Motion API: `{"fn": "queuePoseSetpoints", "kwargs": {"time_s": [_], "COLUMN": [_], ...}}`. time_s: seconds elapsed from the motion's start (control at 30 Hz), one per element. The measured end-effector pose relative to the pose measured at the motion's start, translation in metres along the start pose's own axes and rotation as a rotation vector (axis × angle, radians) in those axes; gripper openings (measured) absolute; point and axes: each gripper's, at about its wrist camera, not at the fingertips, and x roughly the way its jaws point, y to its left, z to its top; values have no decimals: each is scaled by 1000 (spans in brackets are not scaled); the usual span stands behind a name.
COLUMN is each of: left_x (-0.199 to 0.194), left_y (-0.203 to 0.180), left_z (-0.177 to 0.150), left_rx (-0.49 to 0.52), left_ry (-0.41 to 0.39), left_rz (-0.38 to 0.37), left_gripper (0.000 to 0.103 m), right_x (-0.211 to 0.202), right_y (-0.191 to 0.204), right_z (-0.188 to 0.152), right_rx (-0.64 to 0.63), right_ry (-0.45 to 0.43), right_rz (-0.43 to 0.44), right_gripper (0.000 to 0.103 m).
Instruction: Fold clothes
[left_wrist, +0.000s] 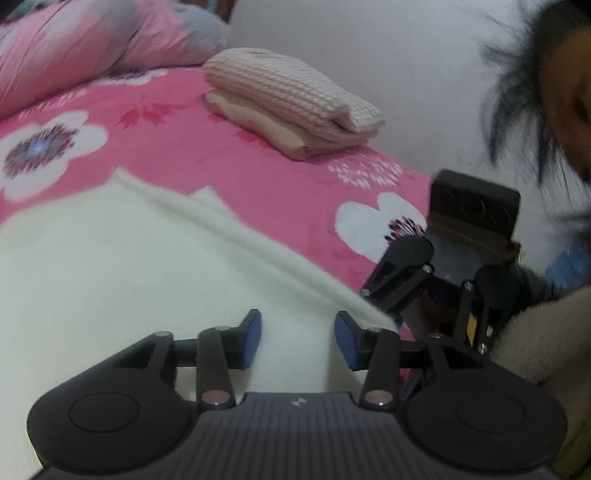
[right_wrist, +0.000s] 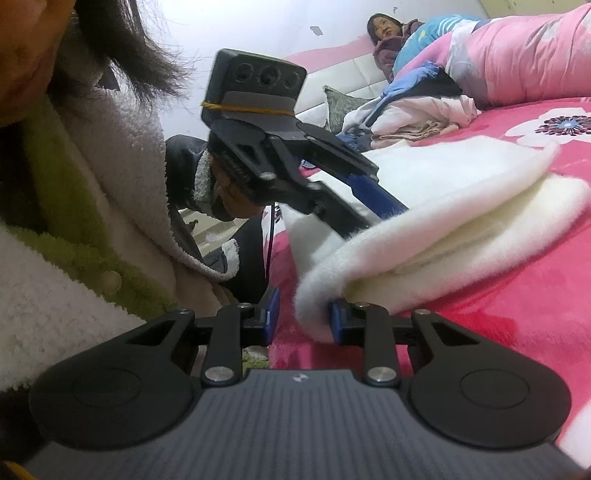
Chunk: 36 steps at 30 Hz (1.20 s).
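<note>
So, quick rundown:
left gripper (left_wrist: 297, 341): fingers parted, nothing pinched, white fleece garment (left_wrist: 129, 266) lying flat under and between them
right gripper (right_wrist: 303, 321): fingers narrow, folded fleece edge sits between them, can't tell if it's actually clamped
beyond the fingers: pink floral bed (left_wrist: 258, 173), folded stack (left_wrist: 295, 103) well past the fleece

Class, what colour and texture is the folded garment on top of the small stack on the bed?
Pale pink waffle-knit garment, seen best in the left wrist view.
</note>
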Motion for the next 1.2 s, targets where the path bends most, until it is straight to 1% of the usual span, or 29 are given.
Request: {"fn": "queuePoseSetpoints", "kwargs": {"time_s": [0.17,0.27,0.33,0.43,0.5,0.53,0.6,0.63,0.73,0.83,0.9,1.03,1.13,1.17,1.2], "left_x": [18,22,22,23,23,23,22,22,20,16,9,-11,-39,-50,-61], "left_y": [-16,-17,-16,-16,-15,-14,-12,-11,-5,2,7,13,19,23,26], "left_z": [-5,-6,-8,-10,-12,-12,-13,-14,-18,-21,-23,-29,-40,-45,-50], "left_rx": [106,129,132,145,146,145,141,137,116,75,42,2,-26,-40,-54], "left_ry": [8,2,-4,-18,-31,-36,-47,-54,-80,-106,-125,-160,-214,-231,-246], "left_rz": [52,56,50,42,31,25,15,9,-18,-50,-62,-59,-34,-18,-2], "left_gripper": [52,52,53,55,56,56,56,56,57,57,57,58,62,62,62], "right_x": [0,-1,-6,-19,-31,-35,-35,-35,-18,13,8,11,1,-5,-11], "right_y": [0,2,7,22,34,42,56,63,69,52,50,73,84,84,83], "right_z": [-2,-4,-9,-25,-33,-34,-29,-26,-19,-33,-37,-21,-5,-3,-1], "right_rx": [43,110,169,229,273,282,252,237,209,259,329,289,271,286,302], "right_ry": [15,-8,-36,-63,-127,-165,-235,-270,-319,-185,-256,-209,-280,-308,-336], "right_rz": [-39,-87,-134,-229,-310,-345,-375,-390,-370,-516,-506,-612,-700,-746,-792], "right_gripper": [26,26,26,26,24,23,16,15,13,8,7,7,8,8,11]}}
